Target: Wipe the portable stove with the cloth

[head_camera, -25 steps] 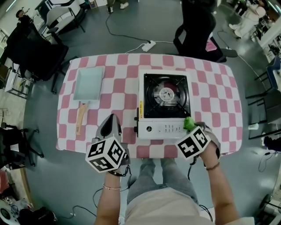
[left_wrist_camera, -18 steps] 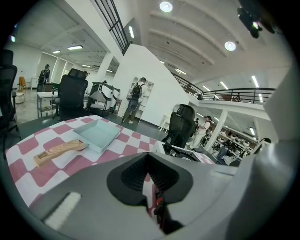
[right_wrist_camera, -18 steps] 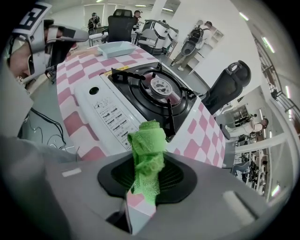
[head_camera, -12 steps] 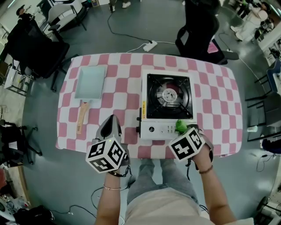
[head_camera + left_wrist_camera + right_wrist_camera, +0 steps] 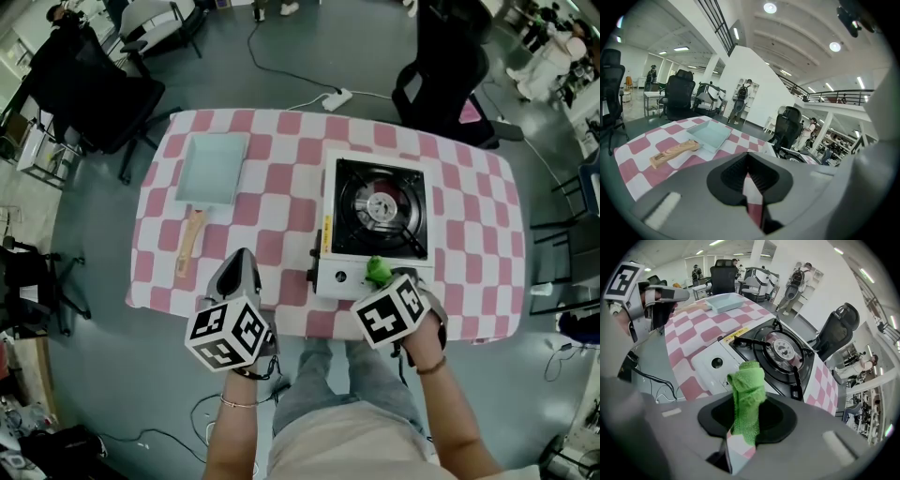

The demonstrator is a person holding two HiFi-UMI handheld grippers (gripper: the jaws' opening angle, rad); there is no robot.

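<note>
Where the right hand-held gripper (image 5: 380, 278) sat at the near edge of the worktop (image 5: 281, 220), its jaws were clamped on the green cloth (image 5: 747, 394), which stood out of them as a rolled wad. The portable stove (image 5: 380, 211) lay directly ahead, control panel nearest, burner beyond; contact could not be confirmed. The right hand was nearer. The left hand-held gripper (image 5: 239, 272), jaws together and empty, pointed forward, left of the stove.

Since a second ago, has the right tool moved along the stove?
Yes. The right tool and cloth slid left along the front of the stove, from right end toward its knob.
</note>
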